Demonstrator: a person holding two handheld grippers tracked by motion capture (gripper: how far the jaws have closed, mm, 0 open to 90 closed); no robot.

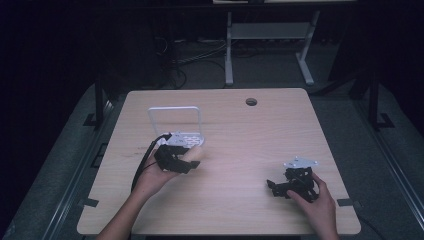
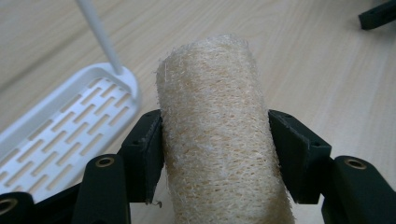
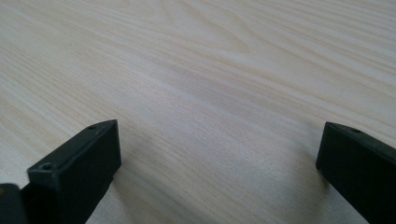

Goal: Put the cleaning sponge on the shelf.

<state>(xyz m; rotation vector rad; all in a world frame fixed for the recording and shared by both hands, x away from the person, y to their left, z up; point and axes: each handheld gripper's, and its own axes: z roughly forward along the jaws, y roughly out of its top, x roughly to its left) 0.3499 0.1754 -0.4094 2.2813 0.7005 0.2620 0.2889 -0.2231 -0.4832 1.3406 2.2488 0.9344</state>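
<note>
While the person's forearms enter at the near edge of the wooden table [image 1: 240, 150], the right gripper [image 1: 287, 187] rests low on the tabletop at the near right, its jaws spread wide with bare wood between them, as the right gripper view confirms. Nearer the middle left, the left gripper [image 1: 185, 162] clamps a loofah roll [image 2: 217, 135]: the left gripper view shows both black pads [image 2: 148, 154] pressed against the sides of the pale fibrous cylinder, which juts forward beyond the jaws and seems held clear of the table. Just beyond and beside the roll lies a white slotted rack [image 2: 70, 135], its base perforated and a thin upright wire frame [image 1: 175, 120] rising from the far end. Farther back sit a cable hole [image 1: 251, 101] in the tabletop and, past the far edge, a dim metal stand [image 1: 270, 45] on the floor.

Judged risks: the loofah is soft and springy, so the grip bears on compressible fibre; a quick swing could let the roll twist or slide out between the pads. Should the work be setting the roll on the rack, its protruding end could strike the wire frame and push the light rack across the table, or the roll could land across the rim and tip off.
</note>
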